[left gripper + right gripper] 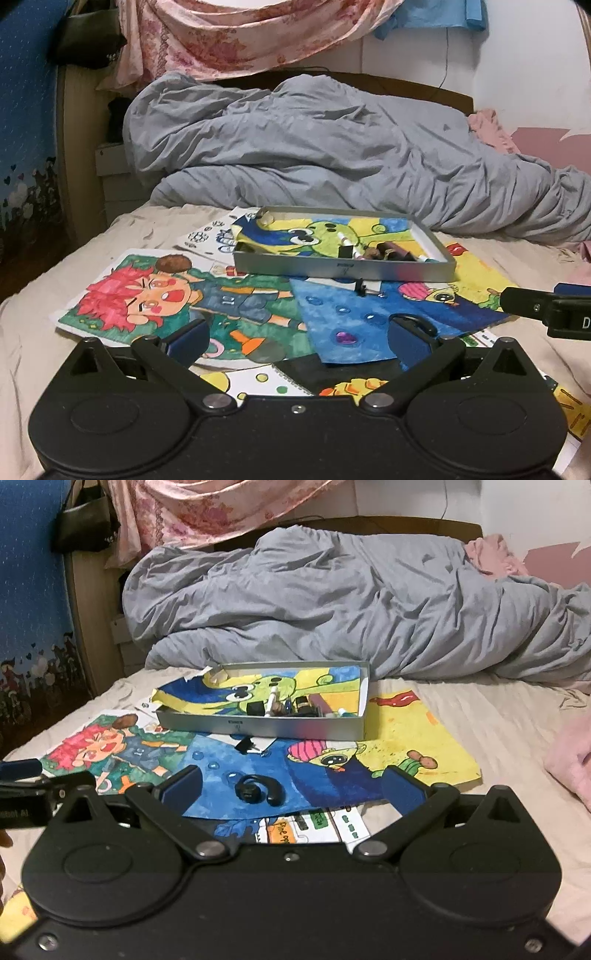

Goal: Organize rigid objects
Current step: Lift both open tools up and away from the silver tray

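Observation:
A shallow silver tin tray lies on drawings on the bed, holding a white marker, a small black block and other small items. It also shows in the left wrist view. A black ear-hook earphone lies on the blue drawing, between my right gripper's open fingers. A black binder clip lies just in front of the tray. My left gripper is open and empty above the drawings; the earphone sits by its right finger.
Several colourful drawings are spread over the beige sheet. A crumpled grey duvet fills the back of the bed. A pink cloth lies at the right. The bed's left edge drops off by a blue curtain.

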Tool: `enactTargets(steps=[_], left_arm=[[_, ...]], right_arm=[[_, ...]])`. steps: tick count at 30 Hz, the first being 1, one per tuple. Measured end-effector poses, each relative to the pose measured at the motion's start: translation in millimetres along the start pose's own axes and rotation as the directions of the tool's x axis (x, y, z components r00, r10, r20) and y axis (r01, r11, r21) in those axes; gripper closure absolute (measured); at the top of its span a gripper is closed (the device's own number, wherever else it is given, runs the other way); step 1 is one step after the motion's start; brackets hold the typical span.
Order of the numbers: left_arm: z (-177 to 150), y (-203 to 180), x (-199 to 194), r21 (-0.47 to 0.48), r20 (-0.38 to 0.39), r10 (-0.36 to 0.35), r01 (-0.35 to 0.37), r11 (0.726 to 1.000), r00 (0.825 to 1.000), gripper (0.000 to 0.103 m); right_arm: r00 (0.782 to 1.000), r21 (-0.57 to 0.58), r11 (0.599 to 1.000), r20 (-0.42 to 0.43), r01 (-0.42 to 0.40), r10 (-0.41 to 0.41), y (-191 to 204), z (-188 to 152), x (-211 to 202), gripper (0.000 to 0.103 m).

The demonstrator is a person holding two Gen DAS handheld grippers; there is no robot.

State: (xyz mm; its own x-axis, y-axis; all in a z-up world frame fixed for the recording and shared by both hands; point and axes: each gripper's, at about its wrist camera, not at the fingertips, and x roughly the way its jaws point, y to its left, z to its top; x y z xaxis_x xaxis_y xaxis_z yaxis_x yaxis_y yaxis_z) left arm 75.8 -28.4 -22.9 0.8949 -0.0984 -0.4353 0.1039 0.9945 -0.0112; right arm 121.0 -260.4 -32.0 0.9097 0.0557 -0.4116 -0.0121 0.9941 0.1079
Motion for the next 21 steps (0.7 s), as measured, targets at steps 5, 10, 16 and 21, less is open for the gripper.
enactTargets(steps=[5,10,16,21], left_arm=[[-0.1,6.0,8.5,-0.032,-0.009,0.013,-0.013,0.999,1.0,0.001],[1.8,10.0,15.0,-0.04,-0.01,0.02,-0.02,0.999,1.0,0.001],[1.4,13.6,20.3,-0.05,-0.017,0.029,-0.03,0.998,0.999,0.001],[0.1,13.2,23.0,-0.045,-0.022,0.032,-0.033,0.998,0.999,0.001]], right_arm=[[1.0,-0.032,0.999,-0.023,-0.01,0.009,7.8,-1.8,10.1,0.0],[0.999,-0.041,0.999,-0.04,-0.017,0.016,10.8,-1.1,15.4,0.0],[0.998,-0.037,0.999,-0.057,-0.014,0.012,10.6,0.2,18.4,0.0],[0.997,-0.048,0.999,-0.074,-0.016,0.012,10.5,1.1,21.5,0.0]])
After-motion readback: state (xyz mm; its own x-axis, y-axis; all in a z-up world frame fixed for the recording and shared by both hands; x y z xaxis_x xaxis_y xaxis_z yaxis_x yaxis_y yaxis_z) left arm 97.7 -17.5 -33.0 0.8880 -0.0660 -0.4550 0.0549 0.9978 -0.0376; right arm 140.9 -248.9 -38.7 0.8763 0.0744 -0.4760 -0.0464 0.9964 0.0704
